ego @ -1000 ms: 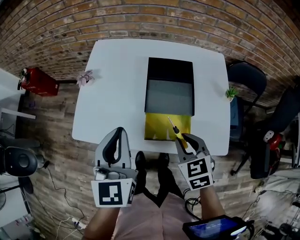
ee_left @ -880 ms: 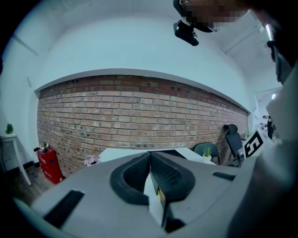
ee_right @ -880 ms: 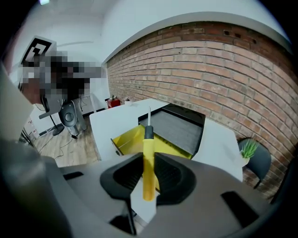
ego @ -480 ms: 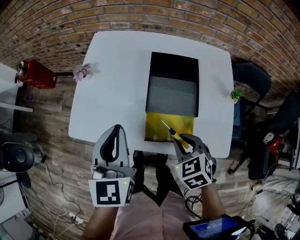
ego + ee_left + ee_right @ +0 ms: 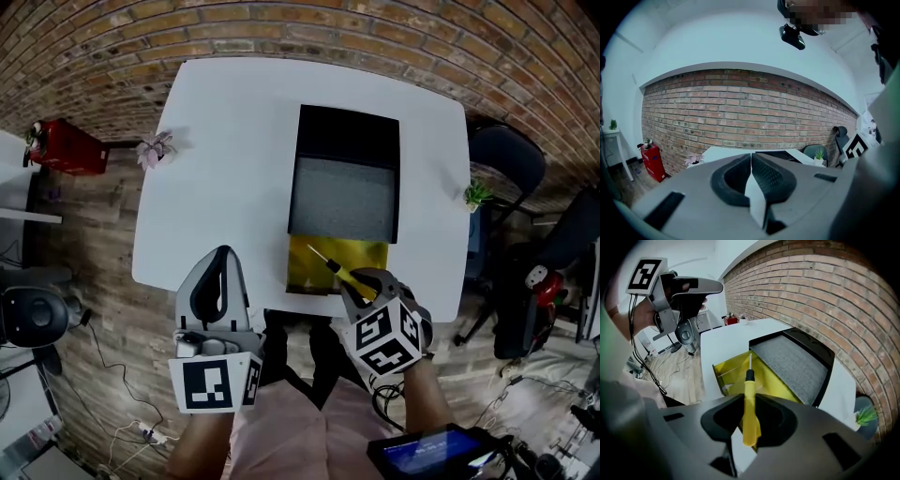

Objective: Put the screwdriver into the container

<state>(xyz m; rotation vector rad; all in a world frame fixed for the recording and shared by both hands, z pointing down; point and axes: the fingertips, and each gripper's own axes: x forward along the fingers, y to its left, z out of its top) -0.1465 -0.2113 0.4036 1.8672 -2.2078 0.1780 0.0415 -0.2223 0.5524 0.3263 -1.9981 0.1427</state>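
Screwdriver [image 5: 749, 404] with a yellow plastic handle, a black collar and a thin metal shaft sits clamped in the right claw [image 5: 749, 397], whose jaws press on the handle from both sides. Only the right gripper view shows this grip plainly: the handle's butt end pokes back past the pads and the shaft points forward.

The head view shows the screwdriver [image 5: 342, 273] from above. It is held in the air at the near edge of the white desk [image 5: 225, 159], with the shaft slanting up and left over the shallow open yellow container [image 5: 309, 274]. The right claw [image 5: 361, 281] hides part of the handle there.

That container's glossy yellow floor is visible in both views. Touching its far side is an open black box [image 5: 342, 141] with a grey lining.

The left gripper view shows the left claw [image 5: 751, 157] with its jaws together on nothing, facing a brick wall [image 5: 750, 108]. In the head view the left claw [image 5: 217, 267] hangs off the desk's near edge, well apart from the container.
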